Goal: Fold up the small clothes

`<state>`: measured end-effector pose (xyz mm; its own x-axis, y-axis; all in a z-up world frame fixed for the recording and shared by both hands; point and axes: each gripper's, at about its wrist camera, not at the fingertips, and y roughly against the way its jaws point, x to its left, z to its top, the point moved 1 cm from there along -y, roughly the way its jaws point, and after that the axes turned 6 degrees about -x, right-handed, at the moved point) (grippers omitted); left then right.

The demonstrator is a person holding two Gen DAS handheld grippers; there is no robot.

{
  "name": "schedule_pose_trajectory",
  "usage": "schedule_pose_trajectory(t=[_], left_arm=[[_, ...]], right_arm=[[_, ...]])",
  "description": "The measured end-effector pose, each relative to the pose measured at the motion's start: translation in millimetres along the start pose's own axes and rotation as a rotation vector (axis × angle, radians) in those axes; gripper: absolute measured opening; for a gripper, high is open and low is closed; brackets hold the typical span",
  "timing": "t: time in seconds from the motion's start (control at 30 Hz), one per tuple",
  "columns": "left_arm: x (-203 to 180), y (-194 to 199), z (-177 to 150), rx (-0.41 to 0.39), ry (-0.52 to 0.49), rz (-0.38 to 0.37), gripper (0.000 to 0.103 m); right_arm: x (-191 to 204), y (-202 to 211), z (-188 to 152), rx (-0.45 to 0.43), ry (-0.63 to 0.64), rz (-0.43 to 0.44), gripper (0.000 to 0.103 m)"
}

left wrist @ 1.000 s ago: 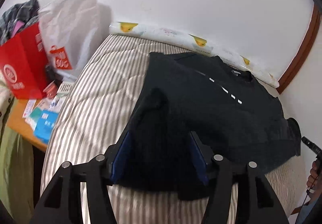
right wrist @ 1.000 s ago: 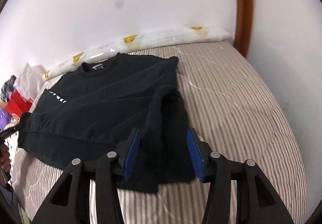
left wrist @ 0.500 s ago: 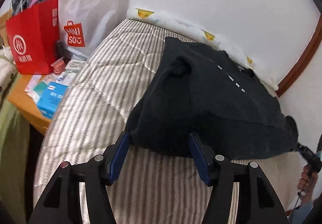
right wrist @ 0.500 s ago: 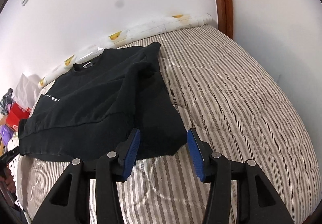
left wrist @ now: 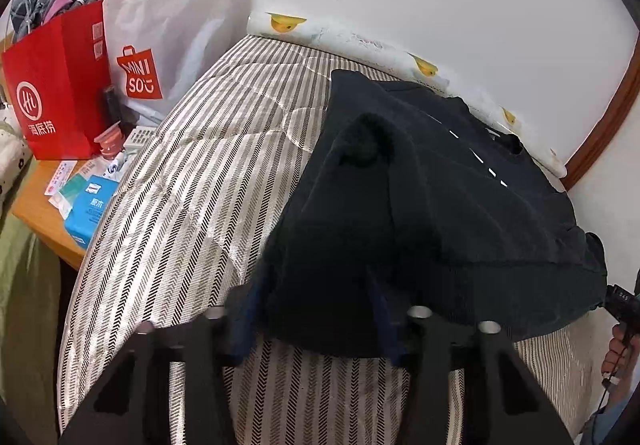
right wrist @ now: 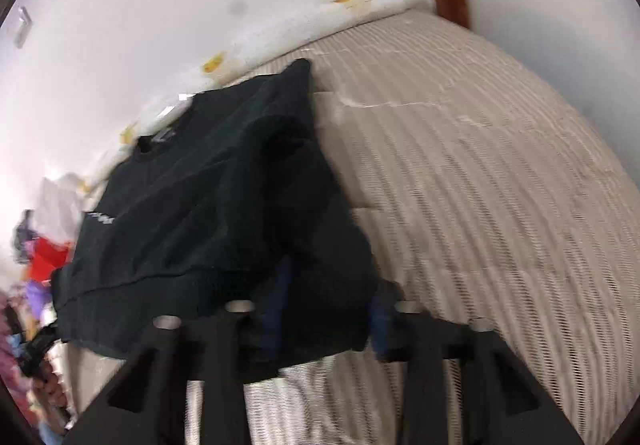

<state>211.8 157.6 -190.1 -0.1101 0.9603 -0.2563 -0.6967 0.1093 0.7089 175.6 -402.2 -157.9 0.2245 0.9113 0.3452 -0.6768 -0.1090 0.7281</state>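
Black sweatshirt (left wrist: 460,205) lies across the striped bed (left wrist: 192,173), mid-frame. Left tongs (left wrist: 316,321) and right tongs (right wrist: 326,321) are both spread wide, each straddling a bottom corner at lower centre.

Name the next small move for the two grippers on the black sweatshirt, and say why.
Probably close both. The left gripper and right gripper each stand open astride the near hem of the black sweatshirt, sleeves already folded in, so pinching the hem likely comes next.
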Motion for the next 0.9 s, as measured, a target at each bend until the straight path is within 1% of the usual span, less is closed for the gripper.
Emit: schedule_pose_trajectory(t=[0.03,0.07,0.17,0.3,0.43,0.6,0.73,0.9], left_arm=[[1.0,1.6,0.0,-0.005,0.014,-0.018,0.02],[1.6,3.2,-0.3,-0.005,0.023,-0.021,0.017],[-2.5,13.4,-2.1,-0.022,-0.005,-0.009,0.011],[-6.0,29.9,-4.9,-0.039,-0.034,-0.008,0.011],[-4.8,48.3,-12.7,-0.037,-0.024,-0.03,0.011],[-6.8,74.9,-38.0,-0.032,-0.029,-0.044,0.011],[-10.7,93.6,-61.5,-0.03,-0.046,-0.044,0.011],[-16.4,110.8,-82.8,-0.026,-0.064,-0.046,0.011]], right_arm=[[2.6,1.8,-0.1,-0.011,0.02,-0.01,0.019],[5.1,4.0,-0.9,-0.022,0.039,-0.01,0.015],[3.9,12.6,-3.1,-0.038,0.023,-0.005,0.013],[4.6,28.6,-8.3,-0.055,0.043,0.006,0.012],[6.9,47.4,-18.5,-0.06,0.074,-0.01,0.012],[0.8,77.0,-36.0,-0.065,0.089,-0.013,0.012],[-6.7,99.7,-55.4,-0.07,0.112,-0.033,0.012],[-18.7,123.5,-77.1,-0.076,0.124,-0.069,0.012]])
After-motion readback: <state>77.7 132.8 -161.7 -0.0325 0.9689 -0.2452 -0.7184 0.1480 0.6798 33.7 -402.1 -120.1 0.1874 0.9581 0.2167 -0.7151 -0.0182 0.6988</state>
